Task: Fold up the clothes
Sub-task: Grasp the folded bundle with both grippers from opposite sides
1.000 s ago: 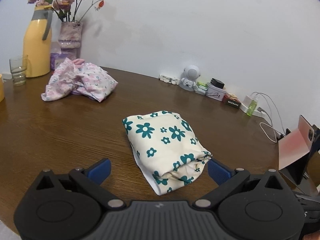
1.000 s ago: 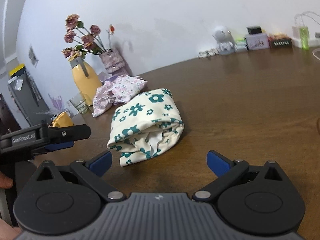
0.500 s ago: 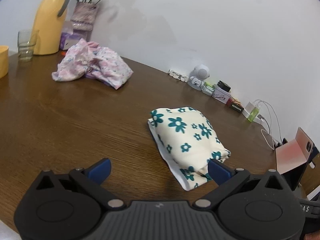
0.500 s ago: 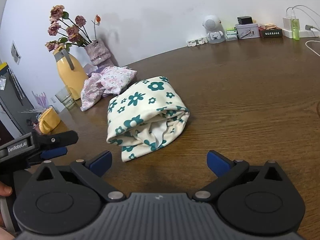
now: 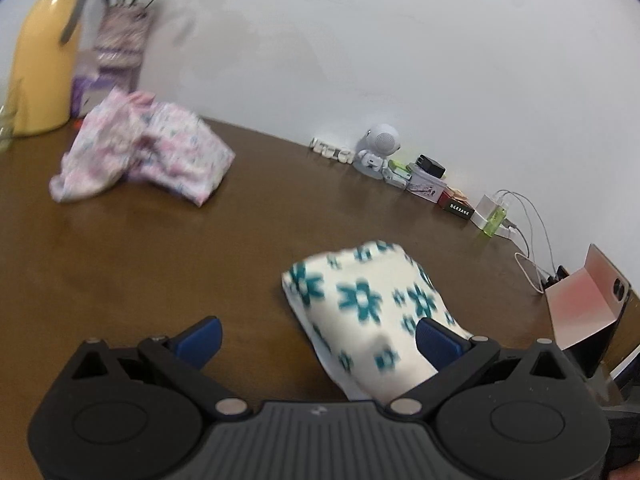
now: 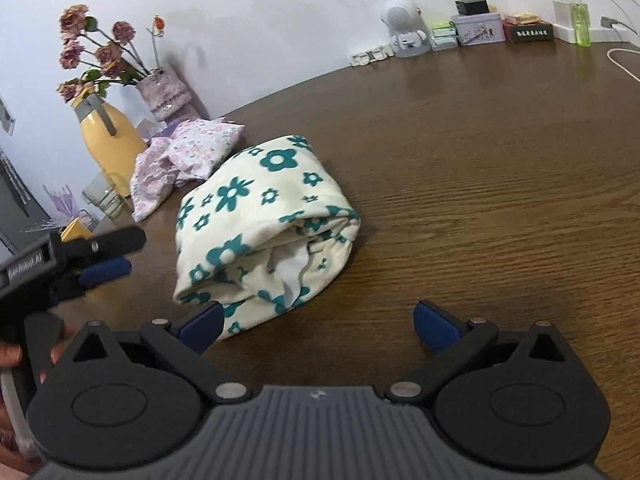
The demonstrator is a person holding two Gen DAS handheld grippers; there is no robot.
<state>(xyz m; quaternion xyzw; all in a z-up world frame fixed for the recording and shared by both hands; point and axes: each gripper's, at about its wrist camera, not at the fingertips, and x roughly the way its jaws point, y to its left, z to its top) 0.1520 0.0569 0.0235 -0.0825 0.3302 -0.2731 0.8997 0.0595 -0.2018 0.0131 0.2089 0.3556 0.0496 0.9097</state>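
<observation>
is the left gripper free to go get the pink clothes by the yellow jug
Probably yes. The left gripper is open and holds nothing, and bare table lies between it and the pink clothes. The folded flowered cloth sits off to its right.

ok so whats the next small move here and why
Probably send the left gripper toward the pink floral garment. The cream teal-flower garment already sits as a folded bundle on the table, both grippers are open and hold nothing, and the pink one lies crumpled near the yellow jug, apparently not yet folded. The right gripper could follow.
</observation>
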